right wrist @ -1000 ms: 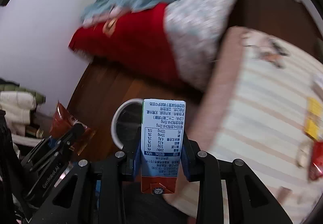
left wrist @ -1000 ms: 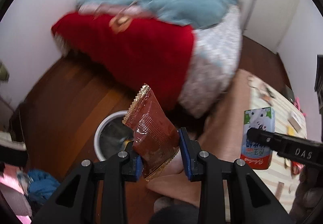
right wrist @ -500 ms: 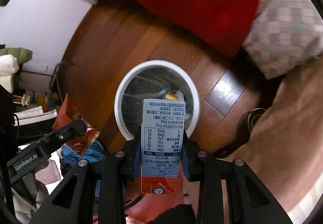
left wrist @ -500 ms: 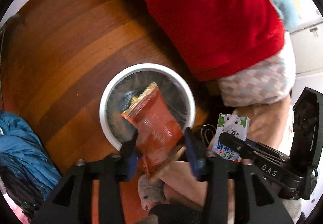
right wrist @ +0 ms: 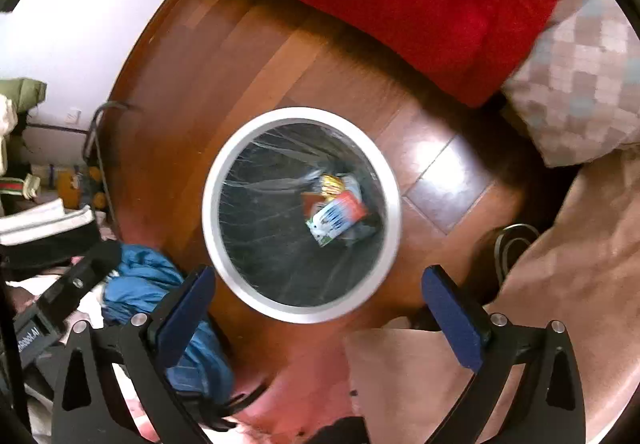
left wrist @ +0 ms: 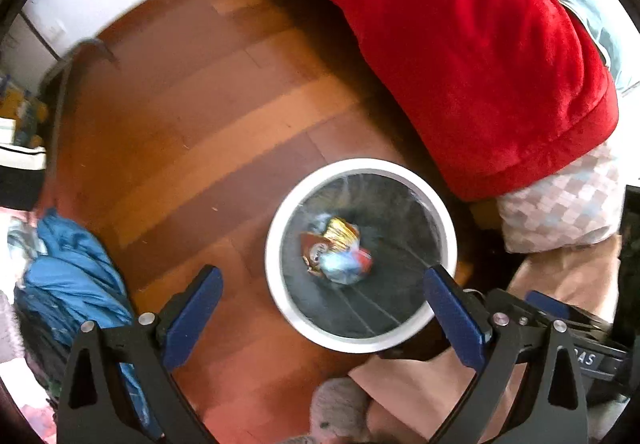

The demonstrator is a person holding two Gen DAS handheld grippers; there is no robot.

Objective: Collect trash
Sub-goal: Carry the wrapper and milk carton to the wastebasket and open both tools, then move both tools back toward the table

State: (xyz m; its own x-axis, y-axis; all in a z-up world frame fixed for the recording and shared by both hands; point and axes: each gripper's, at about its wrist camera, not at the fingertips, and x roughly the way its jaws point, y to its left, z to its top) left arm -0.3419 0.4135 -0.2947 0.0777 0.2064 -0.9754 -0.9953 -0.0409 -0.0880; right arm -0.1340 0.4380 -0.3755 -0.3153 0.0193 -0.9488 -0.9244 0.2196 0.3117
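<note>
Two grippers are hanging over a wooden floor (left wrist: pixel 192 115), both with blue-padded fingers spread wide and nothing between them; a big red blanket (left wrist: pixel 480 43) is draping down from the upper right in both views, with a checkered pillow (left wrist: pixel 560 203) lying just below its edge; a crumpled blue garment (left wrist: pixel 68 284) is lying on the floor at the left, near the left gripper (left wrist: pixel 324 320); a round bin with a white rim (right wrist: pixel 208 203) is standing on the floor, lined with a dark bag; in the right wrist view the bin is sitting just ahead of the right gripper (right wrist: pixel 320 316), between the lines of its two fingers; in the left wrist view the same bin is overlapping that gripper's right finger; inside, at the bottom, a blue-and-white drink carton (right wrist: pixel 334 217) is lying on its side, touching a reddish-brown snack wrapper (left wrist: pixel 316 250) with a gold edge; both pieces are looking blurred.
</note>
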